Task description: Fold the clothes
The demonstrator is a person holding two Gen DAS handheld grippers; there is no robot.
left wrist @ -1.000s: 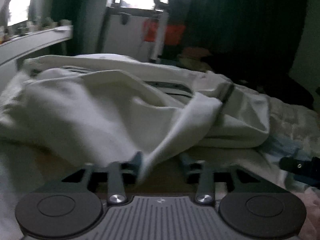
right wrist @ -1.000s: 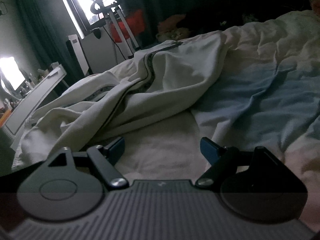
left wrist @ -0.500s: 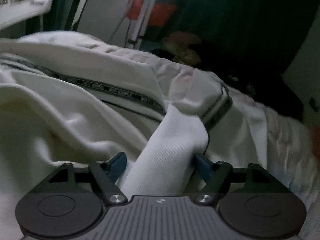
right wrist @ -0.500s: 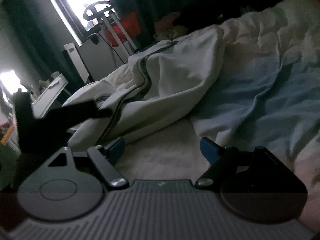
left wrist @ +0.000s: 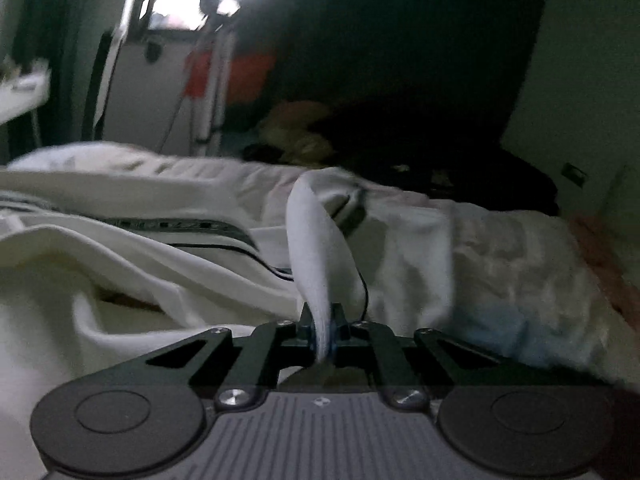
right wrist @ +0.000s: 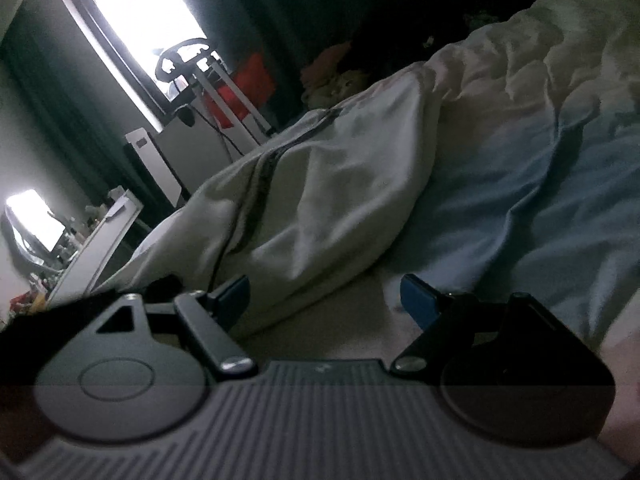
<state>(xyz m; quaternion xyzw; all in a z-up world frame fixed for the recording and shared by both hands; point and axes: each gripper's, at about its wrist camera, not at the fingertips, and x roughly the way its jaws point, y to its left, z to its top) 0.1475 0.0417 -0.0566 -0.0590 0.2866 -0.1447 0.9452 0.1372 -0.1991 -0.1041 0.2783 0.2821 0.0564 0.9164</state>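
Pinching cuff (left wrist: 320, 264), sleeve lengthwise ahead.

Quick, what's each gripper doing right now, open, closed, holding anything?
Left gripper: closed on a white ribbed cuff of the white garment.
Right gripper: open, holding nothing, low over the bed.

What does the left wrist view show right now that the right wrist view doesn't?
Only the left wrist view shows the left tool shut on a ribbed white cuff of the white garment, which rises out of its fingers.

Only the right wrist view shows the right tool open and empty, low over the bedding, with the pale blue sheet to its right and a lit mirror at far left.

Both show the white garment with its dark stripe on the bed, the bright window and the red item beneath it.
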